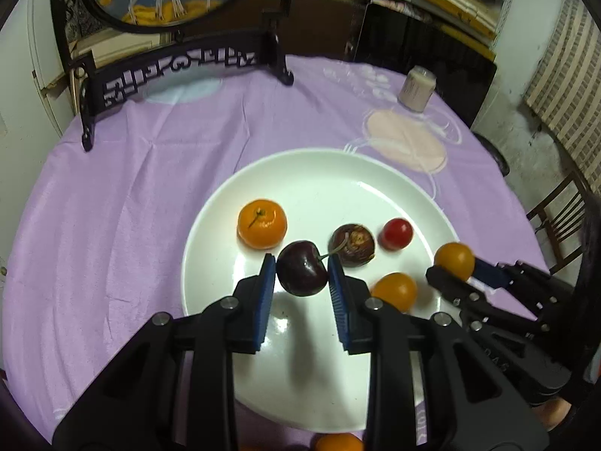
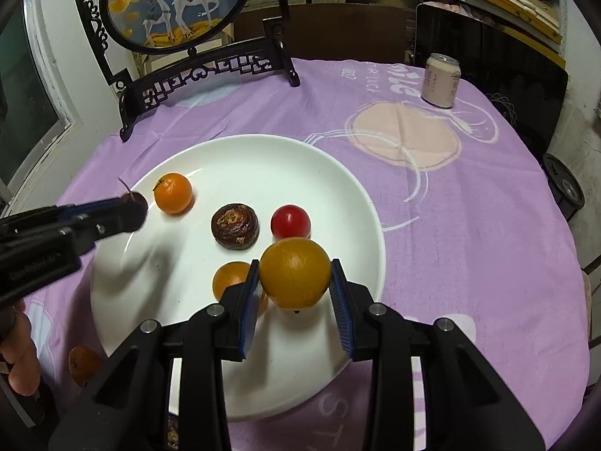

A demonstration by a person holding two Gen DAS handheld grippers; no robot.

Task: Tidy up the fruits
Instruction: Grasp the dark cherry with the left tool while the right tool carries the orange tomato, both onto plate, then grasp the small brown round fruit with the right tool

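A white plate (image 1: 330,173) (image 2: 263,150) lies on the purple cloth. My left gripper (image 1: 302,268) is shut on a dark cherry (image 1: 302,268) held above the plate's near side; in the right wrist view this gripper (image 2: 131,205) reaches in from the left. My right gripper (image 2: 295,274) is shut on a yellow-orange fruit (image 2: 295,274) (image 1: 454,259) over the plate's right part. On the plate rest a mandarin (image 1: 261,223) (image 2: 173,192), a brown wrinkled fruit (image 1: 353,245) (image 2: 234,226), a red tomato (image 1: 397,233) (image 2: 290,221) and an orange fruit (image 1: 394,290) (image 2: 229,280).
A black carved stand with a round deer picture (image 2: 180,7) (image 1: 176,64) stands at the back left. A pale drink can (image 2: 440,80) (image 1: 416,88) is at the back right. One more small orange fruit (image 2: 84,364) (image 1: 338,442) lies on the cloth near the plate's front edge. A person's fingers (image 2: 20,353) show at lower left.
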